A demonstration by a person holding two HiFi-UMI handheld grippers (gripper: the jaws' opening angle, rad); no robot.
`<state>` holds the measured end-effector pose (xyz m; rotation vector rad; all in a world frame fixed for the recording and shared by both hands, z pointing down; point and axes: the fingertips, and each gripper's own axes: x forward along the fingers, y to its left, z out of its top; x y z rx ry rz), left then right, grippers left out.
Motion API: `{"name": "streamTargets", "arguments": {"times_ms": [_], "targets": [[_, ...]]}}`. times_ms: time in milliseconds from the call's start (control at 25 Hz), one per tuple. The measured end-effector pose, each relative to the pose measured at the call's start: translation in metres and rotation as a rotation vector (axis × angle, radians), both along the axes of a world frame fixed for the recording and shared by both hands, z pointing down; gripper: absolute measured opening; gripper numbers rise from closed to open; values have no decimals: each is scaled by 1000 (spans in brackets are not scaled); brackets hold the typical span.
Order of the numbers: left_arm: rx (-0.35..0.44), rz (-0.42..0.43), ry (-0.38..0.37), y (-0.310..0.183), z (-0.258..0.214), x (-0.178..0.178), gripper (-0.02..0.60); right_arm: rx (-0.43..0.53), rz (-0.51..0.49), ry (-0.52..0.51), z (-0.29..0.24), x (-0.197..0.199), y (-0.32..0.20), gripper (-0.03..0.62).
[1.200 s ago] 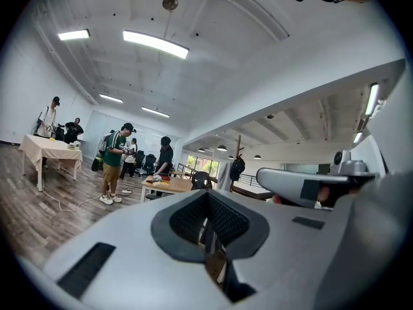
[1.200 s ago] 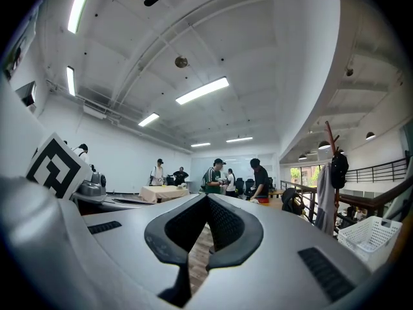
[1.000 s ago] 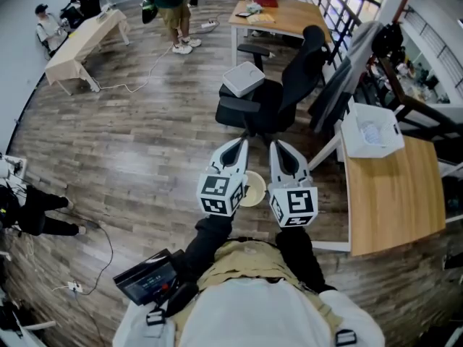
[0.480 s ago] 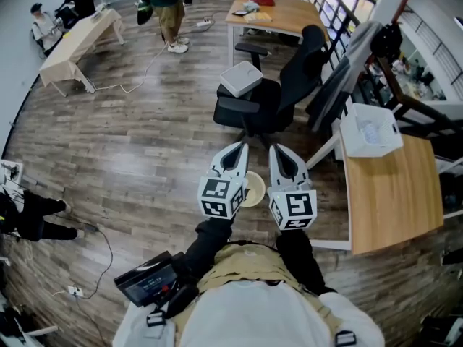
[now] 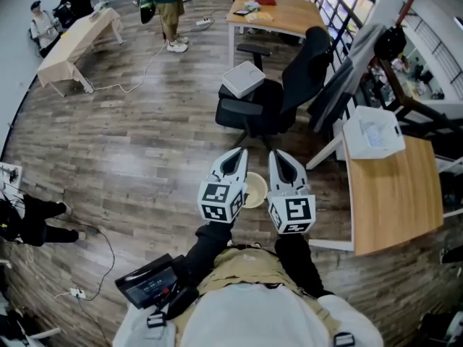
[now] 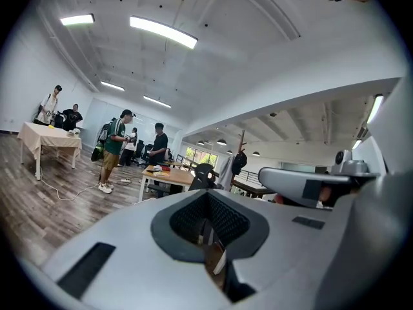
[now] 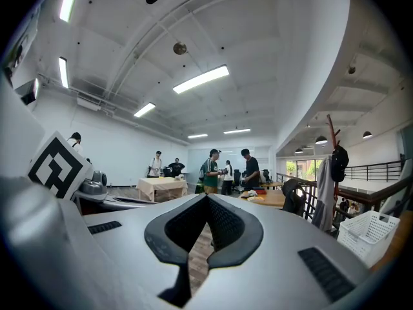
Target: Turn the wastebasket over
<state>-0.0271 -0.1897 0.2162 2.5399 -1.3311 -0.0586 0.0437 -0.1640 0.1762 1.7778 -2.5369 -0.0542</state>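
Note:
In the head view a cream round wastebasket (image 5: 255,189) stands on the wooden floor, seen from above with its mouth showing, partly hidden by my two grippers. My left gripper (image 5: 237,153) and right gripper (image 5: 277,155) are held side by side above it, pointing forward, apart from it. Both are shut with nothing between the jaws. The left gripper (image 6: 208,196) view looks out level across the room; the wastebasket is not seen there. The right gripper (image 7: 208,199) view also looks level and misses the wastebasket.
A black office chair (image 5: 275,96) carrying a white box (image 5: 243,79) stands just ahead. A wooden desk (image 5: 394,194) at the right bears a white mesh basket (image 5: 371,134), also seen as a white mesh basket (image 7: 374,237). Several people (image 5: 168,6) stand at the far end by tables.
Both grippers keep the same pose above the wastebasket. Only the head view has shifted slightly.

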Motion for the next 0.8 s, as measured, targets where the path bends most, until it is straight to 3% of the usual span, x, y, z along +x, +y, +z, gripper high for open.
{"name": "streamTargets", "arguments": {"times_ms": [200,800], "targets": [[-3,-7,0,-9,-1,-12,2,16,-7,-10,-3,-10,-5,20],[-10,21,-20,-11,5,-2,2,25,24,-19,0,1,-8,20]]}}
